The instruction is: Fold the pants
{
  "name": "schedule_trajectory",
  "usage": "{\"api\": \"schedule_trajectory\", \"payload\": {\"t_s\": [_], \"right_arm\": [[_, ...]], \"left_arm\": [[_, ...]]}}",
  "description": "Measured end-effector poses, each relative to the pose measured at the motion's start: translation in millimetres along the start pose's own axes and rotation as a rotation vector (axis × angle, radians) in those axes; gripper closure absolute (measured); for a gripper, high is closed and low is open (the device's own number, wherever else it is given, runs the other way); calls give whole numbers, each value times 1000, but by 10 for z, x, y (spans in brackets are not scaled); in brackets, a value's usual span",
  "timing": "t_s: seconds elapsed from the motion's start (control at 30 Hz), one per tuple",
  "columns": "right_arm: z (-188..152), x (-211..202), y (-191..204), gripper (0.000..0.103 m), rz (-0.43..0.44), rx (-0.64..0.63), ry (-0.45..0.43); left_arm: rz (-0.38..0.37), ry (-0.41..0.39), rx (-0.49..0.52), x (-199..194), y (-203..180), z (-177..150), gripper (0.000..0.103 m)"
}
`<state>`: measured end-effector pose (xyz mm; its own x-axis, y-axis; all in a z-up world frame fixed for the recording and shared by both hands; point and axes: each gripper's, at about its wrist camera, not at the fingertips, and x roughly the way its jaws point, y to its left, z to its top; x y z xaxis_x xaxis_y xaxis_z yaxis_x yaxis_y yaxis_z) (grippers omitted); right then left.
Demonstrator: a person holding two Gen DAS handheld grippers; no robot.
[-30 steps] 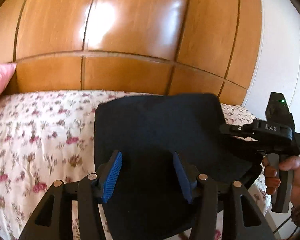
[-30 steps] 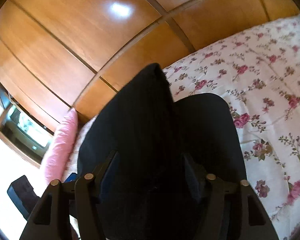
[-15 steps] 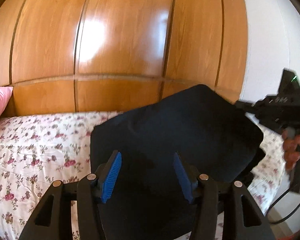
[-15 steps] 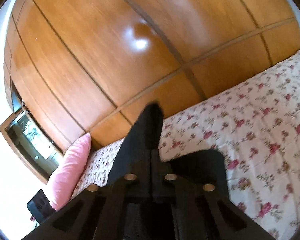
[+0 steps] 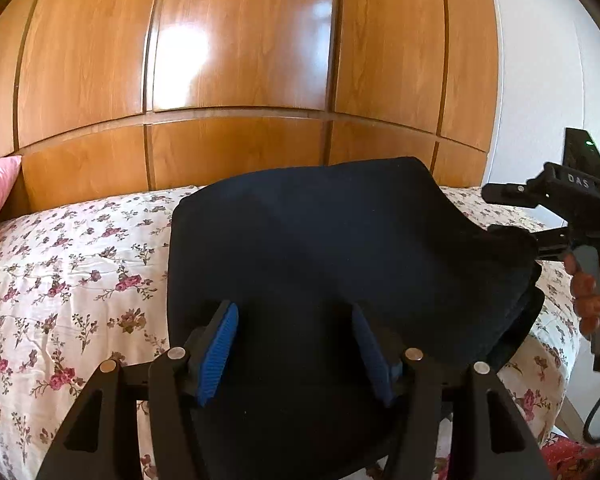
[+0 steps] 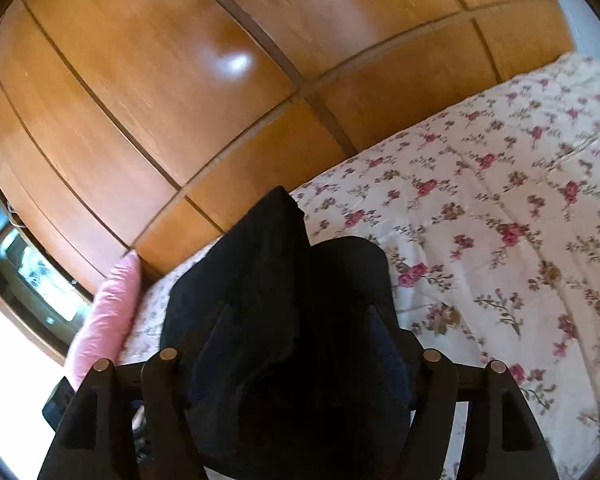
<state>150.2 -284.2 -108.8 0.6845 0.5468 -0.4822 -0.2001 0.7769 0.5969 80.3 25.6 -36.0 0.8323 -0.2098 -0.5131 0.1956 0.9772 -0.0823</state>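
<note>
I had both grippers under the dark pants (image 5: 340,264), carried as a folded bundle just above the floral bed (image 5: 68,264), in front of the wooden wardrobe (image 5: 240,60). The right gripper (image 6: 296,344) had snapped closed half a second before; its fingers had now just opened and stood spread again, cloth lying between them. The left gripper (image 5: 296,344) had widened a little too, blue pads apart, fabric draped across. I judged the fold nearly ready to set down.
</note>
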Motion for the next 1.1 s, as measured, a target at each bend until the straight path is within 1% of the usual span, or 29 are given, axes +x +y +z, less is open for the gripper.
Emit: {"api": "schedule_trajectory", "payload": {"t_s": [0.07, 0.1, 0.17, 0.2, 0.23, 0.27, 0.3, 0.4, 0.5, 0.53, 0.6, 0.63, 0.67, 0.7, 0.73, 0.77, 0.8, 0.83, 0.9, 0.93, 0.97, 1.0, 1.07, 1.1], "right_arm": [[22, 130, 31, 33, 33, -21, 53], [3, 215, 48, 35, 55, -33, 88], [-65, 388, 65, 44, 96, -39, 148], [-105, 420, 85, 50, 63, -53, 138], [-126, 419, 108, 75, 33, -65, 123], [-129, 415, 135, 84, 17, -73, 111], [-111, 369, 157, 87, 28, -64, 91], [-11, 143, 268, 89, 45, -77, 16], [73, -106, 396, 89, 53, -111, -44], [73, -140, 389, 89, 44, -115, -47], [15, -98, 305, 89, 13, -106, -27], [-52, -35, 236, 89, -29, -102, 0], [-148, 90, 125, 87, -90, -91, 45], [-242, 209, 25, 86, -114, -81, 84], [-330, 230, -52, 87, -90, -88, 43], [-345, 182, -47, 85, -75, -96, 3], [-354, 164, -27, 84, -79, -102, -6], [-340, 159, 9, 80, -90, -111, 0], [-252, 131, 94, 76, -128, -137, 25], [-185, 65, 159, 74, -170, -151, 10], [-124, -18, 214, 72, -211, -171, -25], [-88, -87, 248, 71, -227, -188, -50], [54, -233, 423, 69, -230, -238, -106], [115, -264, 519, 69, -221, -262, -123]], "left_arm": [[2, -9, 2, -20, -18, -12, 43], [0, -10, 0, -13, -6, -8, 43], [-4, -14, -10, -21, 10, -16, 43], [-4, -15, -15, -20, 20, -16, 43], [-2, -14, -19, -32, 28, -5, 43], [0, -10, -19, -50, 22, 9, 43], [3, -2, -12, -68, 13, 48, 42], [-11, -15, 13, -126, -33, 164, 42], [-29, -10, 4, -115, -54, 188, 42], [-30, -11, 0, -112, -56, 174, 42], [-14, -6, 20, -90, -88, 111, 42], [-9, -1, 34, -73, -106, 80, 42], [-1, -1, 54, -58, -138, 42, 42], [19, -10, 81, -52, -179, 5, 42], [35, -19, 103, -58, -211, -16, 42], [38, -18, 109, -66, -221, -10, 42], [33, -11, 107, -74, -211, 7, 42], [27, -4, 102, -78, -193, 25, 42], [1, 11, 73, -129, -148, 135, 42], [-8, -1, 62, -176, -141, 185, 42], [-9, -20, 53, -221, -114, 263, 42], [3, -43, 44, -270, -85, 374, 42], [17, -78, 21, -316, -39, 566, 42], [21, -80, 8, -288, -13, 694, 42]]}}
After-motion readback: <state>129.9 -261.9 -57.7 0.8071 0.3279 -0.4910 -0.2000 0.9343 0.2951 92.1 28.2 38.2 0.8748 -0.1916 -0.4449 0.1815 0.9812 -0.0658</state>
